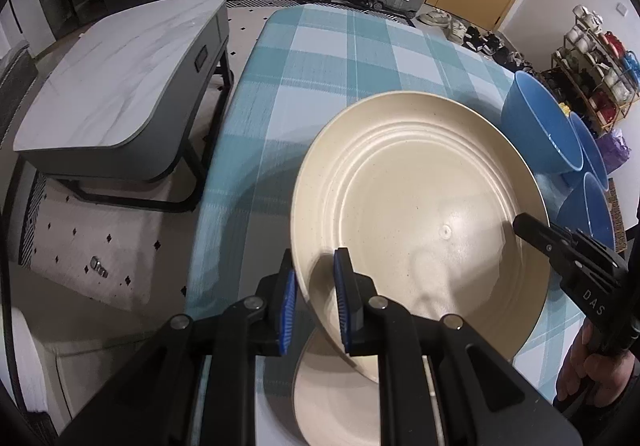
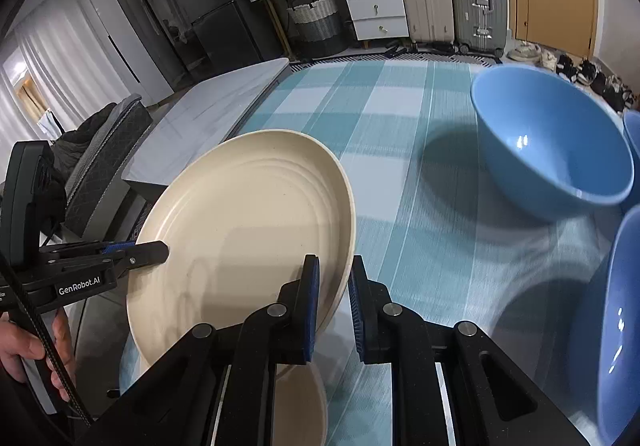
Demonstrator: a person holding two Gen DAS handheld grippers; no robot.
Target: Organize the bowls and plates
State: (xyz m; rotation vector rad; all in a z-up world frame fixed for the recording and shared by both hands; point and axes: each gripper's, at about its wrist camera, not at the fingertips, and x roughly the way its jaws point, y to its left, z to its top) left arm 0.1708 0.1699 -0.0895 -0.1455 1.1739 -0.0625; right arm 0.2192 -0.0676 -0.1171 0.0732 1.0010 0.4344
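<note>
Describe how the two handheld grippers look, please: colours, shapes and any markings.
Both are black, with hinged linkage arms and silver pivot pins. The left gripper and right gripper have ribbed blue pads. White lettering marks the bodies: "GenRobot.AI" on the left, "DAS" on the right.

Cream plate (image 2: pixel 244 230) tilted above checked tablecloth (image 2: pixel 400 182), rim clamped by right gripper (image 2: pixel 334 306) and left gripper (image 2: pixel 158 251); second plate (image 2: pixel 298 402) beneath; blue bowl (image 2: pixel 552 150) right.

Left gripper (image 1: pixel 316 304) pointed steeply downward, its blue-padded jaws closed on one edge of the cream plate (image 1: pixel 420 222). Right gripper (image 2: pixel 334 304) was likewise angled down and clamped the opposite rim; a hand (image 2: pixel 28 350) gripped each handle.
</note>
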